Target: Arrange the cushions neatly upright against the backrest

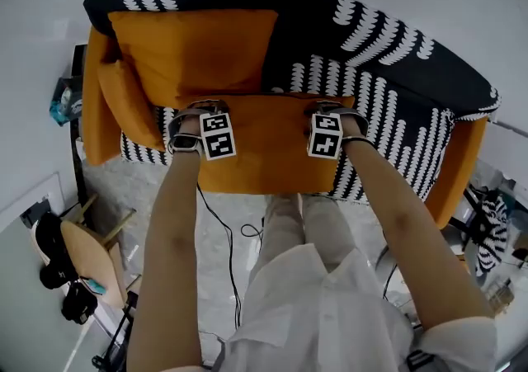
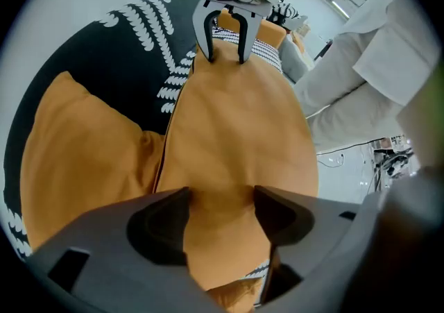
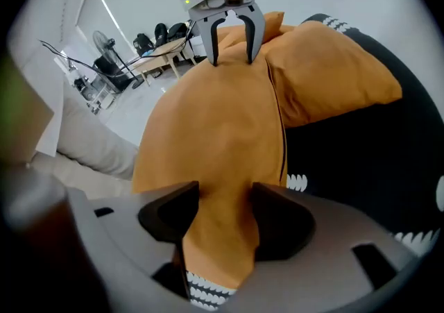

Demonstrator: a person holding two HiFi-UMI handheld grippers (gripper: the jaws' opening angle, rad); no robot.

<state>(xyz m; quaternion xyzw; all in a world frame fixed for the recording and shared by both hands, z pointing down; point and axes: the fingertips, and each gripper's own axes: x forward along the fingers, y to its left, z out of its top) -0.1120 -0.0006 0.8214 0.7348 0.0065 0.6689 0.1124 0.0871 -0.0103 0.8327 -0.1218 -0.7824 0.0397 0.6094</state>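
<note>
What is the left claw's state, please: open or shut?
Open, and opening wider: the left claw stands wide, with the cushion edge between its jaws.

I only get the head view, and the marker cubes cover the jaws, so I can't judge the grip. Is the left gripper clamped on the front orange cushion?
Observer: It is letting go. In the left gripper view the left gripper has its jaws opening, with the orange cushion edge between them.
Operator: And the other one?
Observer: Likewise. Its own view shows the right gripper with jaws opening and the same cushion's edge between them.
</note>
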